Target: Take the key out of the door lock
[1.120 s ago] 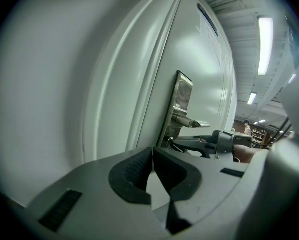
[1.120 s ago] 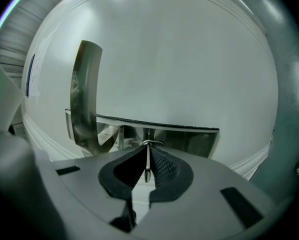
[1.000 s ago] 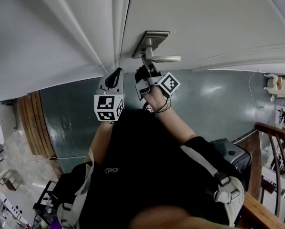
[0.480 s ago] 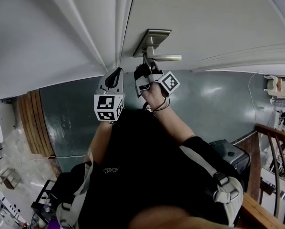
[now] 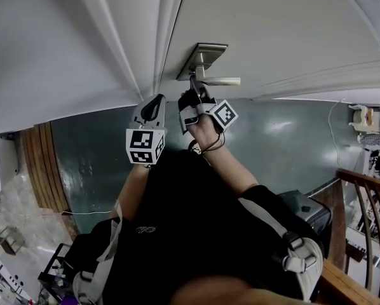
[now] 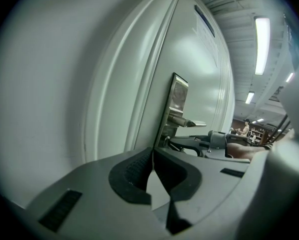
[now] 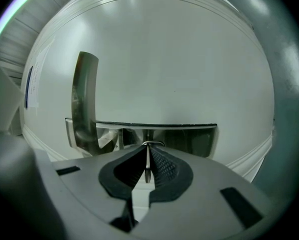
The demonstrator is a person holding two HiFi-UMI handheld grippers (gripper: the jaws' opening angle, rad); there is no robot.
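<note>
The silver lock plate [image 5: 206, 51] with its lever handle [image 5: 220, 81] sits on the white door [image 5: 272, 24]. Below the handle, the thin metal key [image 5: 192, 83] sticks out of the plate. My right gripper [image 5: 190, 94] is shut on the key's head, which shows edge-on as key [image 7: 147, 165] between the ribbed pads, close to the lock plate [image 7: 189, 139]. My left gripper [image 5: 157, 100] is shut and holds nothing. It hovers left of the lock by the door's edge, apart from it. In the left gripper view, the left gripper [image 6: 152, 155] faces the lock plate [image 6: 179, 95].
The white door frame [image 5: 107, 37] runs left of the door. A dark green floor [image 5: 285, 132] lies below. A wooden railing [image 5: 361, 189] and a black case [image 5: 307, 211] are at the right, and wooden boards [image 5: 44, 164] at the left.
My right gripper has rolled slightly about the key at the lock. Both hands otherwise stay where they were.
</note>
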